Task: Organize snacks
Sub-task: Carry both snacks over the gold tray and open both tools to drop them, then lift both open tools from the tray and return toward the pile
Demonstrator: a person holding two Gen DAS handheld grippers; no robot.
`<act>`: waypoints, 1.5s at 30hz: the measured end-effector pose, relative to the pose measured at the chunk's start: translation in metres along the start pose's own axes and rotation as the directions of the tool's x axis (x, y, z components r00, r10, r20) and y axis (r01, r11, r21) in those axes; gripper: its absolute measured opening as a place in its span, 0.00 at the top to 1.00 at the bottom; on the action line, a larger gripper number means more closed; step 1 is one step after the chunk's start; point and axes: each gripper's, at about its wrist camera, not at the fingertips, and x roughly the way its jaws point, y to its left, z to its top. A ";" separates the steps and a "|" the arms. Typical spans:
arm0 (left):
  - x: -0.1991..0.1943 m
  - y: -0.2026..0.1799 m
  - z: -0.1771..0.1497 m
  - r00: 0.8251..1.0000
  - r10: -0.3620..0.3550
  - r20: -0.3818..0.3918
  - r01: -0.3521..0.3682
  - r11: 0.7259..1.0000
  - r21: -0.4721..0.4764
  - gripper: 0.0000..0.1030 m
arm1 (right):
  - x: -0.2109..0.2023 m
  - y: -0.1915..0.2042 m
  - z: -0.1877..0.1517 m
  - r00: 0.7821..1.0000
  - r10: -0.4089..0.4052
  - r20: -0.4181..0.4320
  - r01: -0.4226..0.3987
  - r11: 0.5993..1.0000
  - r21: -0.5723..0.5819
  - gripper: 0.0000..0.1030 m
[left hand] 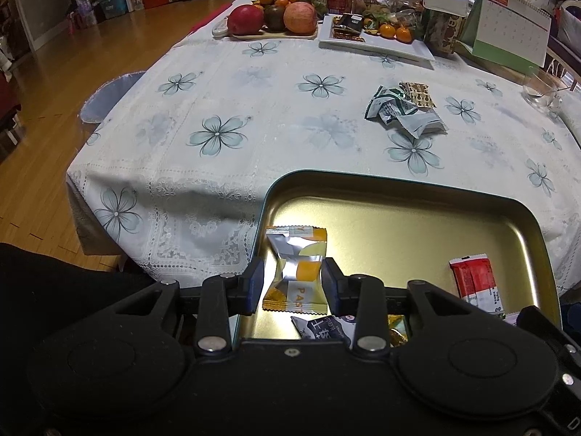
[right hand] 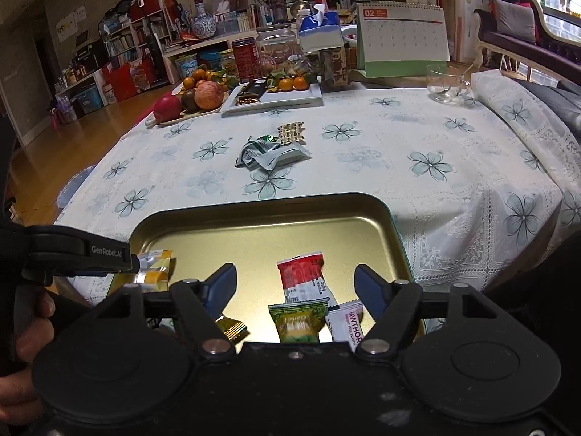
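Note:
A gold tin tray (left hand: pixel 399 218) (right hand: pixel 261 232) sits at the near table edge. My left gripper (left hand: pixel 292 283) is shut on a silver and orange snack packet (left hand: pixel 296 272) over the tray's left side; the packet also shows in the right wrist view (right hand: pixel 154 269). My right gripper (right hand: pixel 299 287) is open and empty above the tray, over a red and white packet (right hand: pixel 303 276), a green packet (right hand: pixel 297 321) and a white packet (right hand: pixel 350 323). A small pile of green-white and brown snack packets (left hand: pixel 405 109) (right hand: pixel 272 152) lies on the tablecloth beyond the tray.
At the table's far end stand a fruit board (left hand: pixel 276 18), a white plate with snacks and oranges (left hand: pixel 377 36), jars, a tissue box and a desk calendar (left hand: pixel 508 25). A glass cup (right hand: pixel 446 83) stands at the right. The floor drops off at the left.

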 end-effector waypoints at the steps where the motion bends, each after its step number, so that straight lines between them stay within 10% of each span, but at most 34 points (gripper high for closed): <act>1: 0.000 0.000 0.000 1.000 0.000 -0.001 0.000 1.000 0.001 0.56 | 0.000 0.000 0.000 1.000 -0.005 0.004 0.005 1.000 0.003 0.25; 45: 0.022 0.009 0.002 0.973 -0.004 -0.229 0.000 1.000 -0.017 0.56 | 0.053 -0.014 0.019 0.942 -0.059 -0.331 0.081 0.995 0.053 0.16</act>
